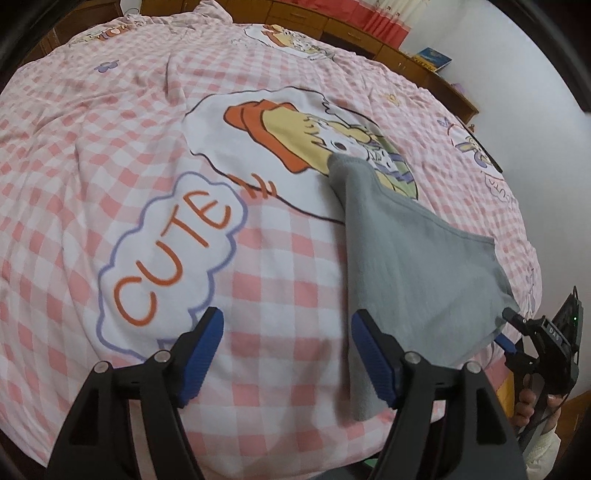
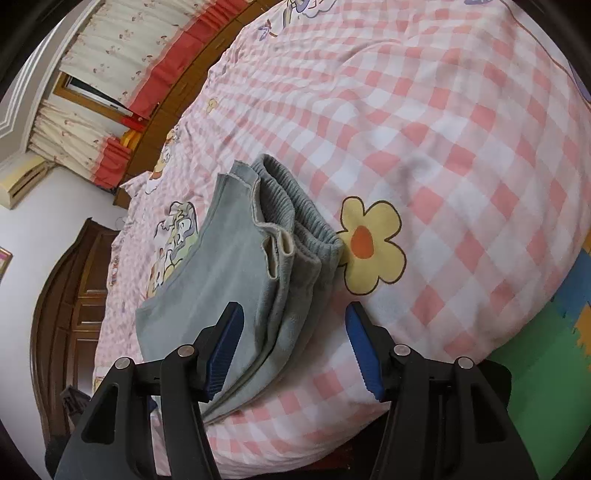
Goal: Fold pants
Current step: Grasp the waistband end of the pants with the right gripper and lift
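Observation:
Grey pants [image 1: 413, 258] lie folded lengthwise on a pink checked bedspread [image 1: 110, 155], narrowing toward the far end. My left gripper [image 1: 290, 354] is open just above the spread. Its right finger [image 1: 373, 358] sits at the pants' near left edge, and only bedspread shows between the pads. In the right wrist view the pants [image 2: 221, 280] show their ribbed elastic waistband [image 2: 291, 210] and stacked layers. My right gripper [image 2: 294, 347] is open over the near edge of the folds, its pads not pressing on them. The left wrist view also shows the right gripper [image 1: 506, 328] at the pants' right corner.
The bedspread carries a "CUTE" bubble [image 1: 173, 254], a cartoon print [image 1: 295, 140] and a yellow flower [image 2: 369, 245]. Wooden cabinets [image 1: 354, 33] and curtains [image 2: 122, 48] line the far side. A coloured floor mat [image 2: 546, 354] lies beside the bed. A hand [image 1: 528, 402] grips the right tool.

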Demonstrator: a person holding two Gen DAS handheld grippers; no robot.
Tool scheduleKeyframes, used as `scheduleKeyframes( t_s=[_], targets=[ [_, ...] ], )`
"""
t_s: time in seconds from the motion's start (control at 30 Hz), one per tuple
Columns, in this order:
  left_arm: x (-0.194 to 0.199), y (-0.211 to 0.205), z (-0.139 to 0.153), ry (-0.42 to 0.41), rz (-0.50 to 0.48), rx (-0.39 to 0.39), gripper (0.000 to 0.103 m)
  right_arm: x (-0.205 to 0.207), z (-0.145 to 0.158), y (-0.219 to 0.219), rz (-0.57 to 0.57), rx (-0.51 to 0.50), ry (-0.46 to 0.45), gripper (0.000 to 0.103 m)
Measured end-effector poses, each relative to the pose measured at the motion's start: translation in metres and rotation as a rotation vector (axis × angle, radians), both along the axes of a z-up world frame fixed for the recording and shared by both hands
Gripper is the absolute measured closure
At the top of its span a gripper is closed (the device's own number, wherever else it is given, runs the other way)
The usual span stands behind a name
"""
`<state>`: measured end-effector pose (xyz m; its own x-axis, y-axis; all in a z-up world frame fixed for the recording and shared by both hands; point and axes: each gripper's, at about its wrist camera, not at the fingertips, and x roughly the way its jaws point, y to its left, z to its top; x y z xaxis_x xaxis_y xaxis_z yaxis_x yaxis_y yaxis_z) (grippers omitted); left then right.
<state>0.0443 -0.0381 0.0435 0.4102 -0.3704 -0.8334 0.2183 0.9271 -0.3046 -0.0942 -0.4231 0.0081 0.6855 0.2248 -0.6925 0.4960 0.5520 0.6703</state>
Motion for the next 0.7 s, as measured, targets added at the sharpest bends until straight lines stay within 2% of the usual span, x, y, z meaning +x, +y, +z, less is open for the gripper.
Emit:
scheduleKeyframes(
  t_s=[0.17, 0.4, 0.57, 0.7],
  targets=[
    [-0.007, -0.008, -0.002, 0.014, -0.015, 0.004, 0.028, 0.002, 0.003, 0.004, 0.013, 0.018, -0.065, 0.044],
    [-0.01, -0.019, -0.006, 0.025, -0.025, 0.022, 0.028, 0.025, -0.001, 0.013, 0.025, -0.042, -0.053, 0.041],
    [-0.008, -0.014, -0.013, 0.085, 0.005, -0.015, 0.028, 0.022, 0.002, 0.009, -0.037, 0.029, -0.088, 0.041],
    [0.0, -0.016, -0.008, 0.109, 0.027, -0.011, 0.028, 0.018, 0.008, 0.009, -0.032, 0.022, -0.127, 0.042]
  ],
)
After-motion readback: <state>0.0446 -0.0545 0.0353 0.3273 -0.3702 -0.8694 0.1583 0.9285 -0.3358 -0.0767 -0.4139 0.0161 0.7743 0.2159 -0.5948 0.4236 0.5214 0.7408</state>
